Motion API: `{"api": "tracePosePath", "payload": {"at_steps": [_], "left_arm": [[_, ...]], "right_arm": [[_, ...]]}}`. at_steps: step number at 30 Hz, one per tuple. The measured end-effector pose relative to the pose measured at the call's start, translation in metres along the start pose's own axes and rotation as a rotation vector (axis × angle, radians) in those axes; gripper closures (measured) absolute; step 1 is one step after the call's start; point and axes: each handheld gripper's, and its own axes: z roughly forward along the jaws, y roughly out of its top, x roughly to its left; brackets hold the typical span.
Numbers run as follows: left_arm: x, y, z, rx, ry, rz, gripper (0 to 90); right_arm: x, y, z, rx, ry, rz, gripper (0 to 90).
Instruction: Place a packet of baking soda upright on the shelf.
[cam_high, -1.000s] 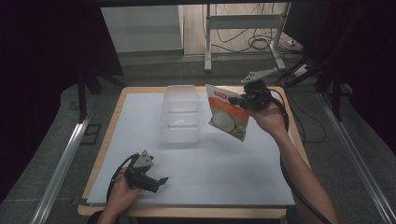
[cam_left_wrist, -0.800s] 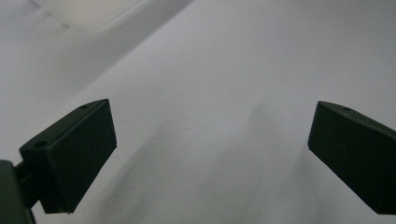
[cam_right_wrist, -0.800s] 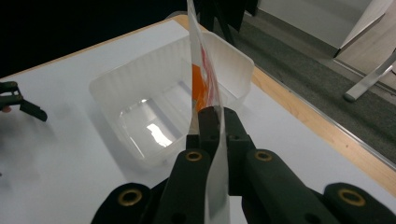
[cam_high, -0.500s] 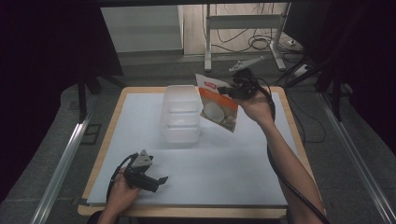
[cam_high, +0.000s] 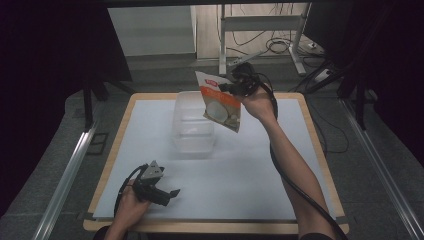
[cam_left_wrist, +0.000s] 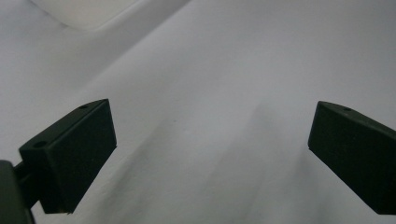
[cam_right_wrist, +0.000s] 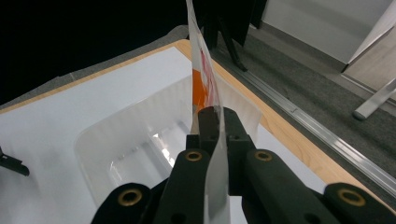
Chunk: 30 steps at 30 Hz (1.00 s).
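Clamped on the top edge of an orange-and-white pouch (cam_high: 222, 102), the right gripper (cam_high: 234, 85) holds it in the air above the far right side of a clear plastic tub (cam_high: 194, 125), the pouch hanging tilted with its lower corner toward the person's arm; in the right gripper view the jaws press flat against both faces of the pouch (cam_right_wrist: 205, 88) with the tub (cam_right_wrist: 140, 149) open below. From where I stand the room around it is dim: dark drapes close in on the left and right, a grey floor (cam_high: 160, 75) runs behind the table, and a metal desk frame (cam_high: 260, 30) with loose cables stands at the back. A wooden-edged table (cam_high: 320, 150) fills the middle, covered by a white sheet (cam_high: 240, 175), smooth but for faint creases. An aluminium rail (cam_high: 65, 175) runs along its left side. Near the front left corner the left gripper (cam_high: 167, 195) rests on the sheet in the person's hand, its jaws spread wide with nothing between them, bare white sheet (cam_left_wrist: 210, 116) showing in the left gripper view.
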Motion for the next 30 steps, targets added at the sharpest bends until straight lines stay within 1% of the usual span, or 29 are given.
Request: {"api": "tracePosePath", "payload": {"at_steps": [2,4,6,7,8,15,16,18,21,22,23,24,26,27,28,30], "left_arm": [[0.000,0.000,0.000,0.002,0.001,0.003,1.2],[0.000,0.000,0.000,0.002,-0.001,0.003,1.2],[0.000,0.000,0.000,0.002,-0.001,0.002,1.2],[0.000,0.000,0.000,0.002,-0.001,0.003,1.1],[0.000,0.000,0.000,0.003,-0.002,0.004,1.1],[0.000,0.000,0.000,0.003,-0.004,0.002,1.2],[0.000,0.000,0.000,0.003,-0.004,0.003,1.2],[0.000,0.000,0.001,0.004,-0.005,0.003,1.2],[0.000,0.000,0.001,0.007,-0.006,0.006,1.2],[0.000,0.000,0.001,0.008,-0.006,0.007,1.2],[0.000,0.000,0.001,0.009,-0.006,0.008,1.2],[0.000,0.000,0.001,0.009,-0.006,0.009,1.2],[0.000,0.000,0.001,0.010,-0.006,0.008,1.2],[0.000,0.000,0.001,0.010,-0.006,0.008,1.2],[0.000,0.000,0.001,0.010,-0.006,0.008,1.2],[0.000,0.000,0.001,0.012,-0.006,0.008,1.2]], "right_arm": [[0.000,0.002,0.006,0.002,0.003,-0.003,88.9],[-0.001,0.006,0.016,0.004,0.012,-0.003,88.9],[-0.001,0.007,0.020,0.004,0.013,-0.002,88.9],[-0.001,0.010,0.027,0.006,0.019,-0.004,88.9],[-0.001,0.010,0.027,0.006,0.019,-0.004,88.9],[0.003,0.019,0.051,0.007,0.038,-0.008,88.9],[0.005,0.021,0.055,0.008,0.046,-0.002,88.9],[0.007,0.024,0.062,0.007,0.052,-0.012,88.9],[0.012,0.029,0.071,0.007,0.068,-0.014,88.9],[0.014,0.032,0.079,0.006,0.078,-0.015,88.9],[0.014,0.032,0.079,0.006,0.078,-0.015,88.9],[0.017,0.034,0.086,0.003,0.085,-0.017,88.9],[0.018,0.035,0.090,0.002,0.089,-0.016,88.9],[0.019,0.037,0.096,0.002,0.097,-0.015,88.9],[0.019,0.037,0.096,0.002,0.097,-0.015,88.9],[0.022,0.038,0.102,0.005,0.089,-0.017,88.9]]}}
